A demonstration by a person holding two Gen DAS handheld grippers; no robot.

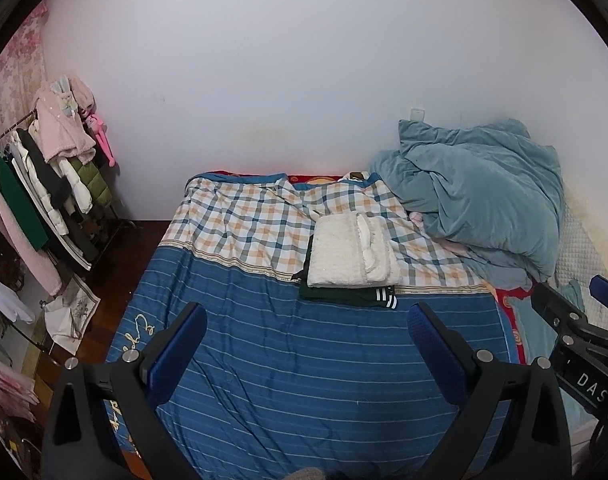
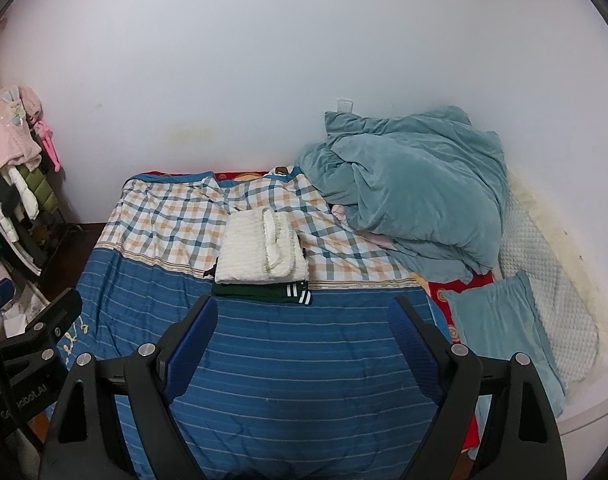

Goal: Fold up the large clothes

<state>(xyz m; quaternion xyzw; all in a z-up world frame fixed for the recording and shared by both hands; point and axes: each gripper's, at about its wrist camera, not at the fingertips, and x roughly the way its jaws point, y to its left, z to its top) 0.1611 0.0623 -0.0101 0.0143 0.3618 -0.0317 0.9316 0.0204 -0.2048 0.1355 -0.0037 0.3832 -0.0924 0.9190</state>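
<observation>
Bedspread [image 1: 288, 360] carries a folded white fleece [image 1: 350, 252] stacked on a folded dark-green garment [image 1: 344, 294] mid-bed, apparently finished, while left gripper [image 1: 307, 336] and right gripper [image 2: 302, 326] hover wide apart, empty.

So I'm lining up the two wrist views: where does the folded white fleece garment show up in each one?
Left wrist view: the folded white fleece garment lies right of centre, on the folded dark green garment.
Right wrist view: the same fleece garment lies left of centre, just above the open right claw.
Shared landmark: the rumpled teal duvet to its right, against the wall.
</observation>
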